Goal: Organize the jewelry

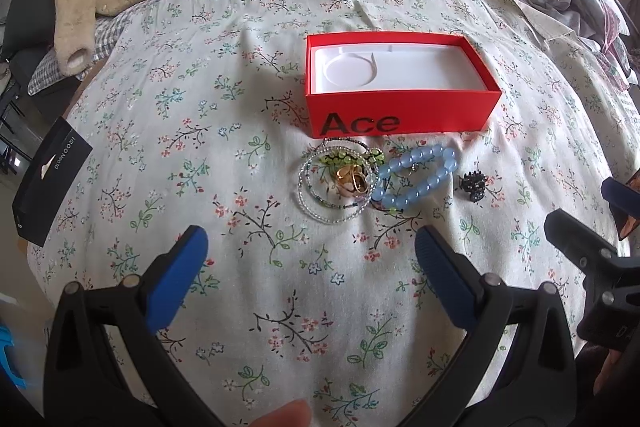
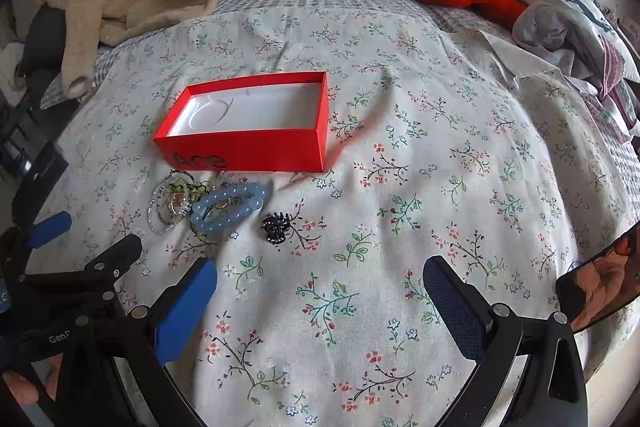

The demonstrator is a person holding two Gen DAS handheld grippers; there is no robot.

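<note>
Open red box (image 1: 404, 111), blue bead bracelet (image 1: 416, 179) beside it, floral bedspread (image 1: 280, 287)

black card (image 1: 50, 183): small print too fine to read, left part cut by dark rim | gold rings (image 1: 352, 179): tangled inside clear bead bracelet (image 1: 336, 187), count unclear | red box (image 2: 248, 123): "Ace" lettering blurred in right wrist view | phone (image 2: 600, 287): cut off at right edge

Soft, even daylight fills both views. The red box (image 2: 244, 131) throws a faint shadow to its right on the bedspread (image 2: 400, 187). Fisheye bending curves the edges, corners go dark, and near objects blur slightly.
</note>
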